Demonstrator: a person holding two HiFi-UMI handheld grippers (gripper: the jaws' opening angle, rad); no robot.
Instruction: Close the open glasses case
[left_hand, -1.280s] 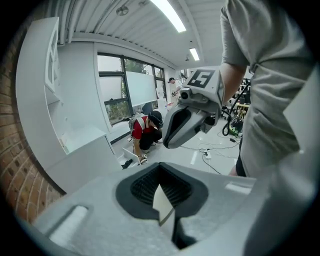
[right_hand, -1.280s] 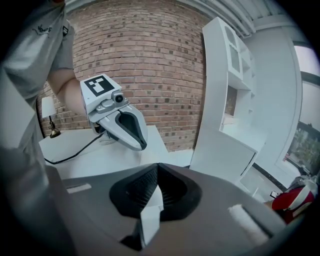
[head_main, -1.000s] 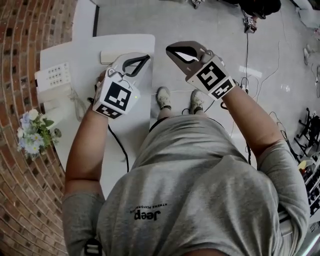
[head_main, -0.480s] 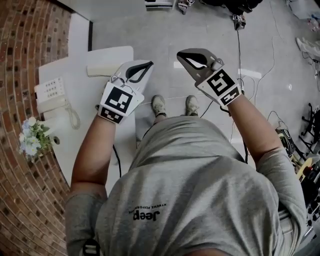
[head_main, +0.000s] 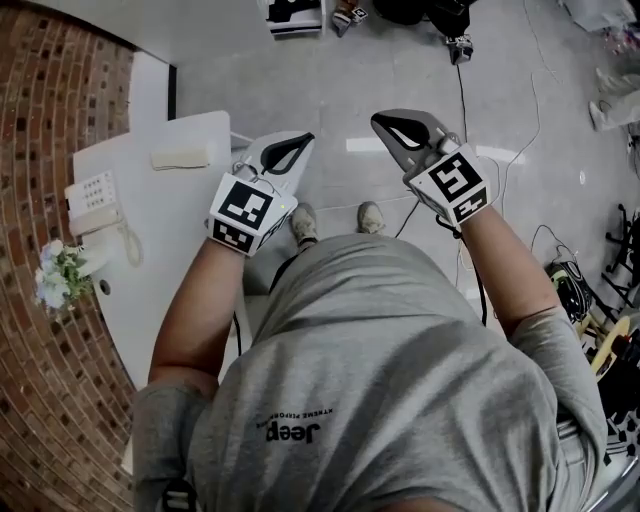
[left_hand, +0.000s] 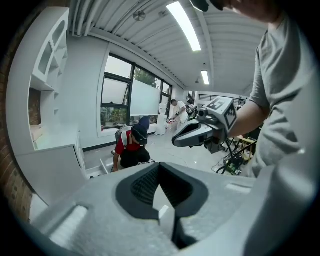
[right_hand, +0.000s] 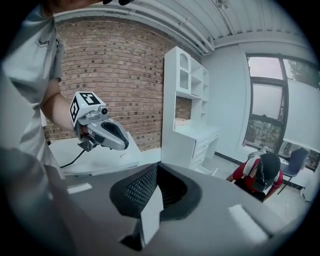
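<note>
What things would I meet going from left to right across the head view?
Bunch of flowers → cream-coloured case on the white table → left gripper, jaws shut → right gripper, jaws shut. The telephone overlaps the flowers sideways, so I leave it out.

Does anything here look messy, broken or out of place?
Nothing looks spilled or broken. The cream case, phone and flowers sit tidily on the white table; the only untidy thing is loose cables trailing across the floor.
</note>
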